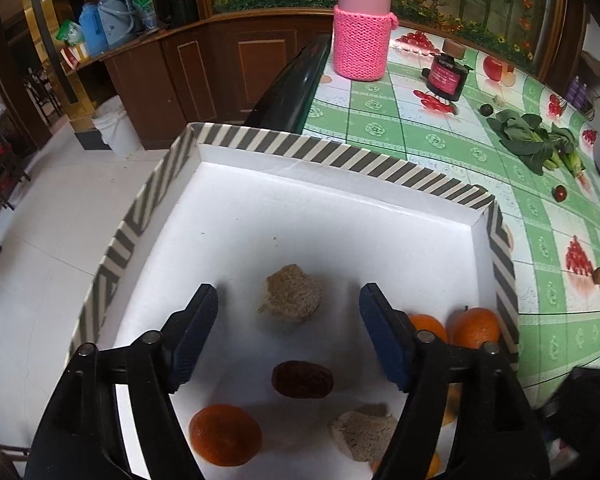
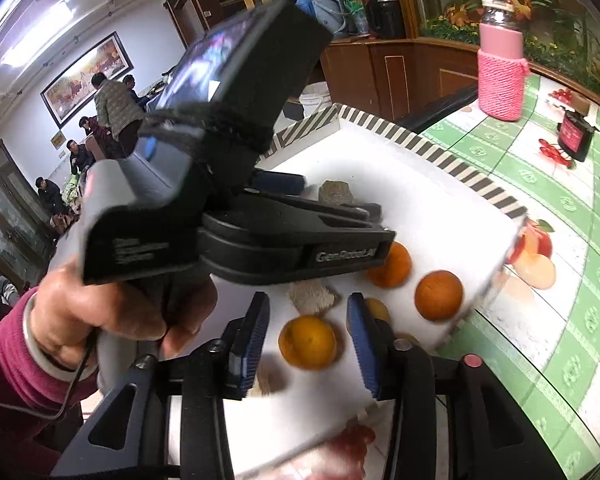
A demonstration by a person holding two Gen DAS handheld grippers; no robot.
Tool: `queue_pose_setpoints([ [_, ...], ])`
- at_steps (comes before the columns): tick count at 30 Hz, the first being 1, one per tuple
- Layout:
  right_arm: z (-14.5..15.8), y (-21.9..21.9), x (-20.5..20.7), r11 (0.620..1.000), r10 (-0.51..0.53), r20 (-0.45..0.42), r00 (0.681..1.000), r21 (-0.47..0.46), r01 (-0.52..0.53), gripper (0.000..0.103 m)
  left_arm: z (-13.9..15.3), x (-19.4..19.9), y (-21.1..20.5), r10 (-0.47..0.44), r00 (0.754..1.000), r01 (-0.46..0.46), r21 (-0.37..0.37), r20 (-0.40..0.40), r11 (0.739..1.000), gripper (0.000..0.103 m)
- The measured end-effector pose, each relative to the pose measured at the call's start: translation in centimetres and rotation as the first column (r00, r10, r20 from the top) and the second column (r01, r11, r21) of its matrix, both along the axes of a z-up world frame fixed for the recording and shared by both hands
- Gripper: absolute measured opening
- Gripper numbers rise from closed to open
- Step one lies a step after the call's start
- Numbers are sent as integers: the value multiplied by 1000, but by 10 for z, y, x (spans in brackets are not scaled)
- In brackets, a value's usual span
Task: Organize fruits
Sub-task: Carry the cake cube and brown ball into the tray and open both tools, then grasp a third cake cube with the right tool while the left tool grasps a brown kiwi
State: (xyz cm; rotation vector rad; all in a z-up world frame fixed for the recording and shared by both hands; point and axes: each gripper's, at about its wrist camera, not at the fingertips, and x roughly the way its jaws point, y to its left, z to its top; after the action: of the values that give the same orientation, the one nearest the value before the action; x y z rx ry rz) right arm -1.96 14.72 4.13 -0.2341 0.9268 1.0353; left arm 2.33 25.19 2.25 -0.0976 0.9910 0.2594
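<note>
Several oranges lie in a white tray with a grey-and-white striped rim. In the left wrist view one orange sits at the lower left of the frame, and two more crowd the tray's right wall at the lower right. A dark red date-like fruit lies low in the frame's centre, a brown lumpy piece above it, and a second brown piece at the lower right. The left gripper hovers over the tray with its fingers spread wide and nothing between them.

In the right wrist view the right gripper also has its fingers spread, and a yellow-orange fruit shows in the gap between them, untouched by the pads. Another orange lies to its right.

Beyond the tray, the table wears a green checked cloth. On it stand a bottle in a pink knitted sleeve at the upper centre and a dark jar; leafy greens lie at the right.
</note>
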Motion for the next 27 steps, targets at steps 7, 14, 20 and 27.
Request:
queue_pose_setpoints([
  [7, 11, -31, -4, 998, -57, 41, 998, 15, 57, 64, 10, -12, -9, 0, 999, -1, 22, 36, 1000, 74],
  [14, 14, -63, -2, 987, -158, 75, 985, -10, 159, 68, 21, -25, -33, -32, 997, 28, 44, 77, 999, 74],
  [20, 5, -85, 3, 973, -216, 68, 974, -72, 220, 68, 28, -31, -53, -66, 994, 64, 22, 92, 998, 74],
  [27, -1, -124, 4, 950, -280, 98, 955, -115, 290, 68, 30, -31, -88, -138, 986, 138, 10, 91, 990, 73],
])
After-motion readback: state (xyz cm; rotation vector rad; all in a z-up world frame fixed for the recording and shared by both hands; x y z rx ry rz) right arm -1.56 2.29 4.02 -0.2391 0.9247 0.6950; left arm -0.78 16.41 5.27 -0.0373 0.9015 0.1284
